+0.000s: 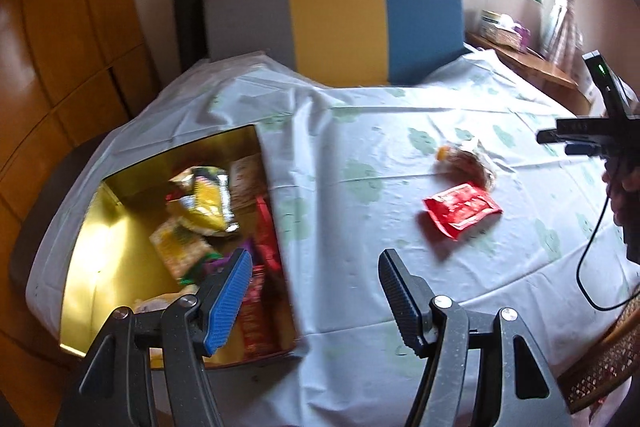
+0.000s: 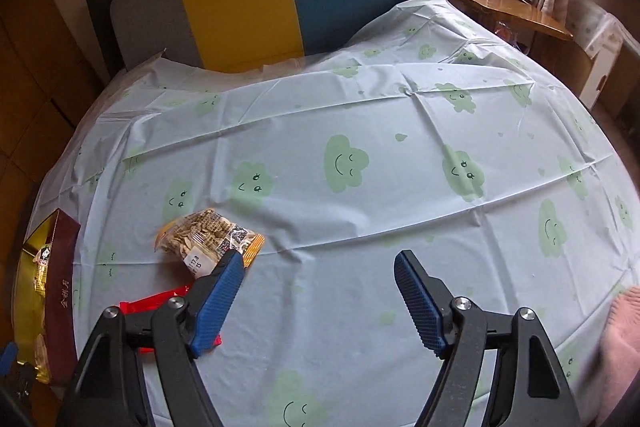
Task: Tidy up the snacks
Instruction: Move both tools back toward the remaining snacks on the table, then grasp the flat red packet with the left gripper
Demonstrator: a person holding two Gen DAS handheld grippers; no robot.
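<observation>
Right wrist view: the right gripper [image 2: 318,297] is shown with jaws spread and nothing between them, above the tablecloth [image 2: 400,187]. The clear cracker packet [image 2: 208,237] and the red packet [image 2: 160,303] are seen to its left, the cracker packet's long axis lying roughly across the view. The left gripper [image 1: 316,297], likewise spread and empty, is placed beside the gold-lined box [image 1: 120,219]. The right hand is judged nearer both loose packets.
</observation>
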